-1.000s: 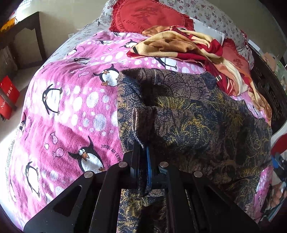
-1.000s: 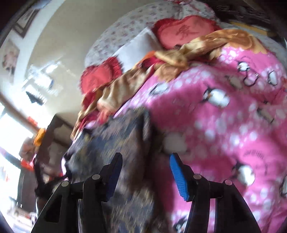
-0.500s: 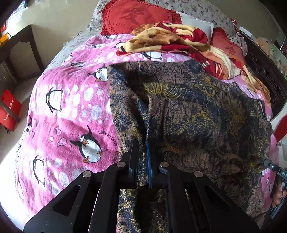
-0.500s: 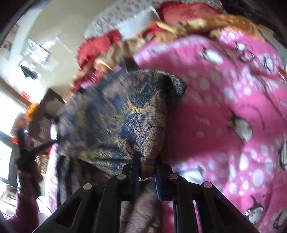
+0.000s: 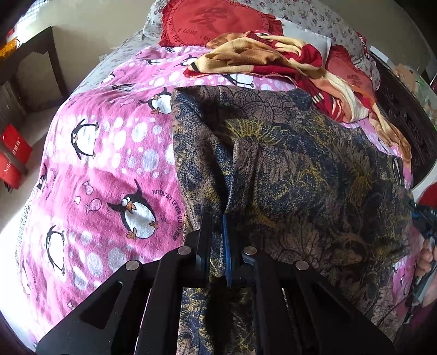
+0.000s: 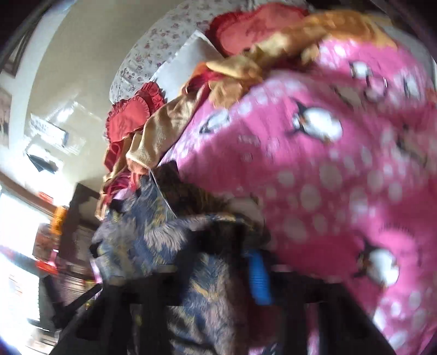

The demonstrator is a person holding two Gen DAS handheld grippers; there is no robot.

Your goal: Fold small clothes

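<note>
Pinching the dark patterned garment [image 5: 286, 169] on the penguin blanket [image 5: 109, 163], my left gripper [image 5: 217, 232] clamps its six o'clock edge; my right gripper [image 6: 235, 262] is closing on cloth. Next, I'd carry both corners toward twelve o'clock.

The left gripper [image 5: 217, 234] pinched a fold of the dark patterned garment [image 5: 300, 174] spread over the pink penguin blanket [image 5: 109, 153].

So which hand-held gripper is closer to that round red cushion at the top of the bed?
Left. The left hand-held gripper faces the red cushion up the bed; the right hand-held gripper sits off toward the far side.
</note>
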